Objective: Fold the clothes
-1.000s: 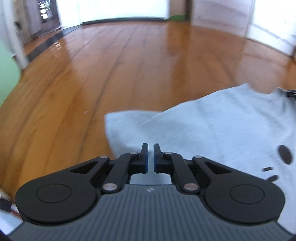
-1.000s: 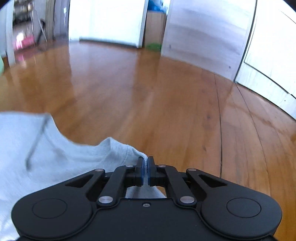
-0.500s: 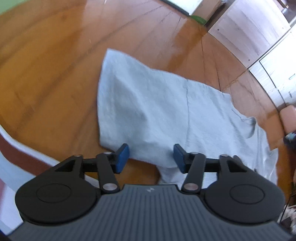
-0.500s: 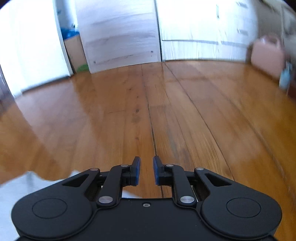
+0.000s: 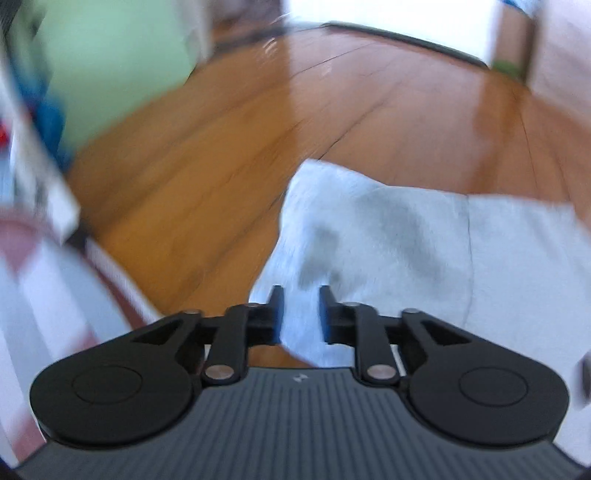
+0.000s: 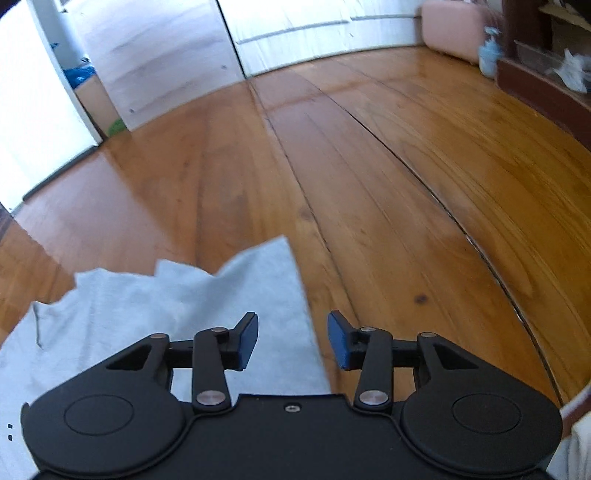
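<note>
A pale grey-blue garment [image 5: 406, 240] lies spread on the wooden floor [image 5: 332, 110]; the left wrist view is blurred by motion. My left gripper [image 5: 301, 314] hovers over the garment's near left corner, its jaws a narrow gap apart with cloth showing between them, not clamped. In the right wrist view the same garment [image 6: 166, 306] fills the lower left, and its straight right edge runs down under my right gripper [image 6: 291, 339]. That gripper is wide open and holds nothing, its left finger over the cloth and its right finger over bare floor.
A green panel [image 5: 110, 55] and white furniture [image 5: 44, 177] stand on the left. White doors [image 6: 314, 29] and a cardboard box [image 6: 96, 99] line the far wall. A pink case [image 6: 454, 26] and a dark wooden shelf base [image 6: 535, 85] sit at the right.
A second ago both grippers were shut on the garment; both have let go. The left opened wide, then narrowed and swung left. The right has opened wider, and the garment's edge is back in view.
</note>
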